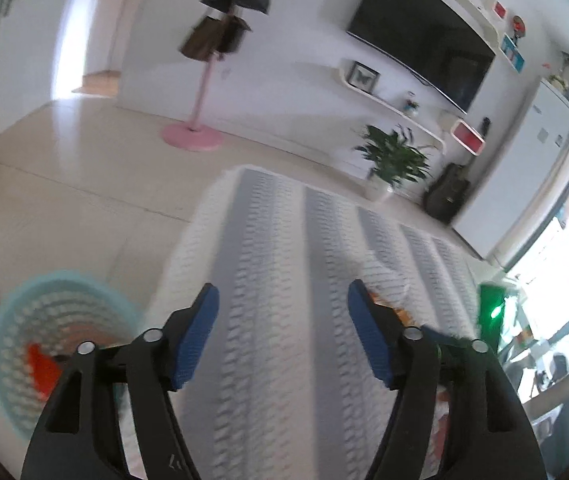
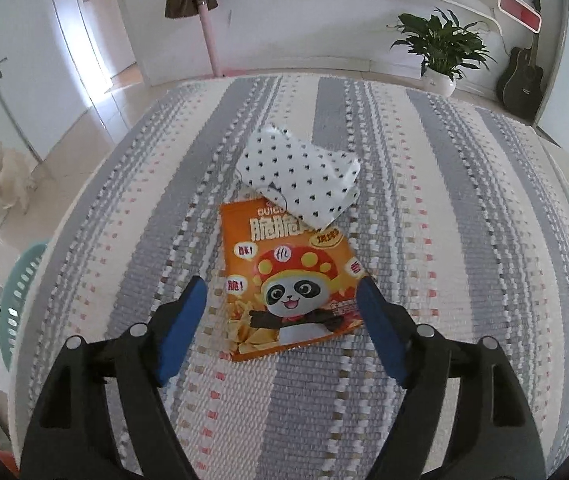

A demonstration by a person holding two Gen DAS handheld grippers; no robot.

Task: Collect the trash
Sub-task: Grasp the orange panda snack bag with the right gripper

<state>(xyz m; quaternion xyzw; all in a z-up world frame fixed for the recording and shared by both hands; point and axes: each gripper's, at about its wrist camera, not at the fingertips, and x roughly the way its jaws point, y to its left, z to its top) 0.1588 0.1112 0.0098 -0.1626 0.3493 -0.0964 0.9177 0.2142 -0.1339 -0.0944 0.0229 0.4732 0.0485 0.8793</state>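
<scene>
An orange snack packet (image 2: 284,272) with a panda picture lies flat on the striped rug (image 2: 444,240). A crumpled white paper with black dots (image 2: 304,176) overlaps its far end. My right gripper (image 2: 282,292) hovers open just above the packet, its blue pads on either side of the near half without pressing it. My left gripper (image 1: 284,300) is open over bare rug (image 1: 276,220) with nothing between its fingers. A teal mesh basket (image 1: 16,320) stands on the floor at its lower left, with a red-orange piece (image 1: 42,368) inside. A sliver of orange (image 1: 402,314) shows behind the left gripper's right finger.
The basket's rim (image 2: 20,288) also shows at the rug's left edge. A white dog (image 2: 8,184) stands on the tiled floor at the left. A potted plant (image 2: 440,52), a guitar (image 2: 522,76) and a pink coat stand (image 1: 194,136) line the far wall.
</scene>
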